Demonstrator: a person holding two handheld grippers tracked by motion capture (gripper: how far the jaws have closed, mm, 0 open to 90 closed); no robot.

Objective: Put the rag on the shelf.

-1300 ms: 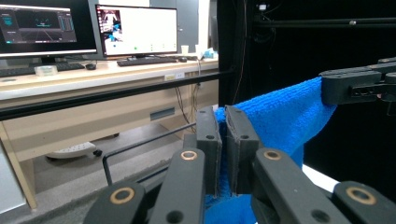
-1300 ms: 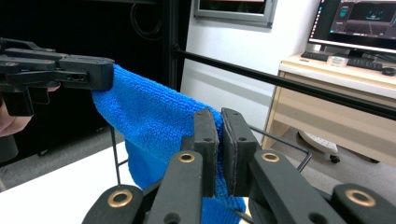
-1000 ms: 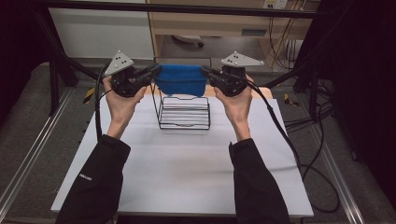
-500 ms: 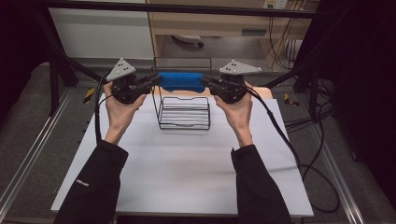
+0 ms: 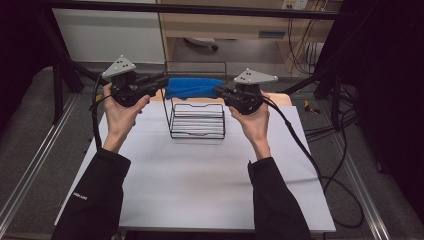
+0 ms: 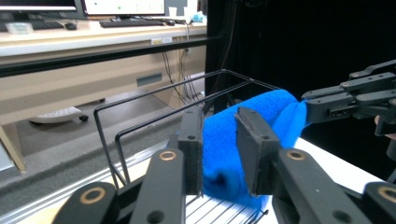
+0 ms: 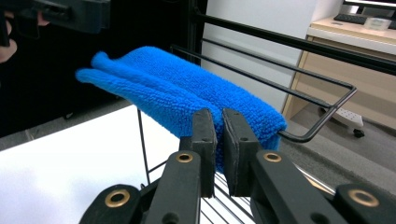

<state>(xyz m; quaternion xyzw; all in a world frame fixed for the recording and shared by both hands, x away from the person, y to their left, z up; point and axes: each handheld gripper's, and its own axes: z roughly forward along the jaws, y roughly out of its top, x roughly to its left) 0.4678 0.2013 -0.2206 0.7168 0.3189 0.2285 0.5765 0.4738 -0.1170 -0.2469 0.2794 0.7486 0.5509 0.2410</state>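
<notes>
A folded blue towel (image 5: 192, 87) lies along the top bar of a black wire rack (image 5: 197, 125) at the back of the white table. My left gripper (image 5: 162, 82) is at the towel's left end. In the left gripper view its jaws (image 6: 219, 140) have just been opening and stand loosely around the towel end (image 6: 261, 107). My right gripper (image 5: 220, 91) holds the towel's right end. In the right gripper view its jaws (image 7: 218, 135) are pinched on the towel's edge (image 7: 177, 88).
The white table (image 5: 200, 185) stretches toward the person in front of the rack. A wooden desk (image 5: 225, 25) stands behind it, and cables (image 5: 320, 150) trail off the right side. Metal rails run along both sides of the table.
The towel showed as a taller blue sheet between the grippers a second ago; now it is a narrower band on the rack's top bar. Both hands have barely shifted.
</notes>
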